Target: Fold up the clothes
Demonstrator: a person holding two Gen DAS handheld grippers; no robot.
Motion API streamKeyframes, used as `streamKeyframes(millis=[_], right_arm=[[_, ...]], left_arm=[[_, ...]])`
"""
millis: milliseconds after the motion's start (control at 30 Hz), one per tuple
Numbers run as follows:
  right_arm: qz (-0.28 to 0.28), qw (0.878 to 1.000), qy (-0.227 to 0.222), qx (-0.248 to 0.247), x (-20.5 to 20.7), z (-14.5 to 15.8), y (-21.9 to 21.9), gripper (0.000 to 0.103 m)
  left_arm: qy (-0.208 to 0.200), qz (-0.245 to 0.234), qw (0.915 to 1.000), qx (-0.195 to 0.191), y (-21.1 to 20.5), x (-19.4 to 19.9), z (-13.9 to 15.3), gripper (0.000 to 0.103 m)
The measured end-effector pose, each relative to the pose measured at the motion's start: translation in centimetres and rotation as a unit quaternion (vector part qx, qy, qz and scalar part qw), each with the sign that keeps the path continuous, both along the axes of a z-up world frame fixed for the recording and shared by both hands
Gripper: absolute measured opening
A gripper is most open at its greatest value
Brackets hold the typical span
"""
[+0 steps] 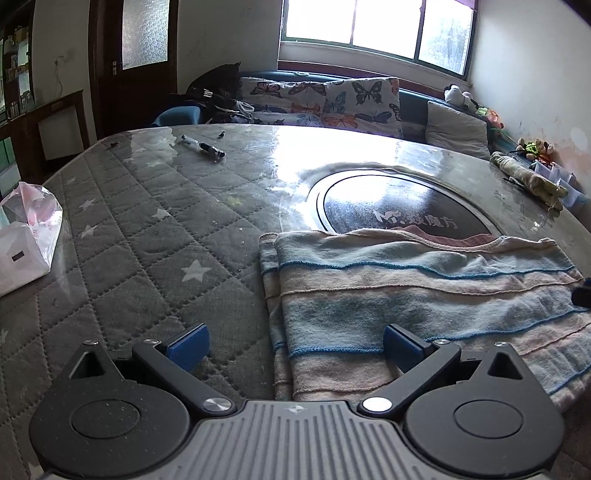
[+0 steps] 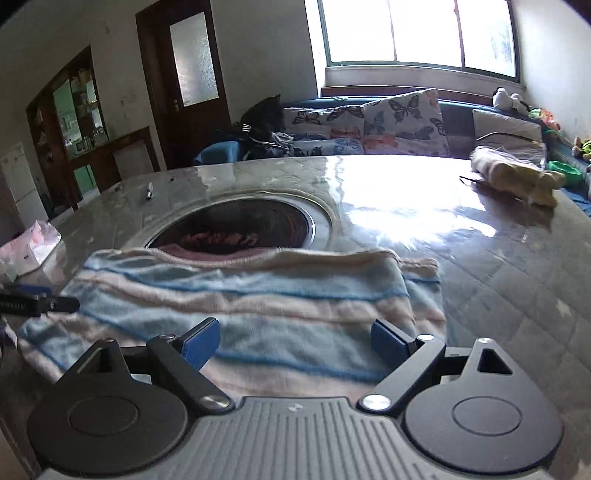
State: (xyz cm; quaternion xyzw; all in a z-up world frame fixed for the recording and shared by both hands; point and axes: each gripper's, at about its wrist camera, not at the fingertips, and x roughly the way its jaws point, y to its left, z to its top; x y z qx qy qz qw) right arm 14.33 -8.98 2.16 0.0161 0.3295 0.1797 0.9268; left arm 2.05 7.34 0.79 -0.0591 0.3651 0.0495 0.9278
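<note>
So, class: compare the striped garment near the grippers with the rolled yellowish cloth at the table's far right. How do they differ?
The striped garment lies spread flat in wide layers; the yellowish cloth is bundled into a long roll. The garment shows blue and pink bands; the cloth looks plain cream-yellow. The garment sits right by both open grippers; the cloth lies far off. Both rest on the table.

We see the folded garment point(image 1: 424, 295) lying on the worktop point(image 1: 147, 240), its far edge overlapping the round inset point(image 1: 399, 206) at the worktop's middle. The left hand-held gripper point(image 1: 295, 345) hangs over the garment's left edge, one finger above the worktop, the other above the cloth. The right hand-held gripper point(image 2: 293, 341) hangs over the garment's near right part. A bag point(image 1: 26, 236) sits at the worktop's left edge, a pen point(image 1: 203, 146) near the far left, a rolled cloth point(image 1: 528, 177) at the far right. Behind the worktop stands a sofa point(image 1: 413, 107) under the window point(image 1: 376, 26).
</note>
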Motion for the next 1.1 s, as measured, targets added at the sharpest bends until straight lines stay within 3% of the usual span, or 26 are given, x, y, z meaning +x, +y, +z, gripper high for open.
streamKeyframes(millis=[567, 700, 933, 1100], right_arm=[[-0.022, 0.999, 0.036, 0.0, 7.4, -0.9, 0.4, 0.089], [-0.004, 1.0, 0.013, -0.021, 6.4, 0.1, 1.3, 0.089], [0.093, 0.993, -0.031, -0.061, 2.8, 2.7, 5.9, 0.085], [0.192, 0.977, -0.037, -0.085, 0.1, 3.4, 10.8, 0.081]], left_arm=[[0.003, 0.009, 1.0, -0.002, 1.3, 0.4, 0.3, 0.101], [-0.006, 0.006, 0.9999, -0.01, 2.1, 0.5, 0.9, 0.101], [0.0, 0.002, 0.9994, -0.033, 3.4, 2.3, 1.0, 0.088], [0.001, -0.007, 0.9988, -0.048, 4.0, 2.2, 0.7, 0.076]])
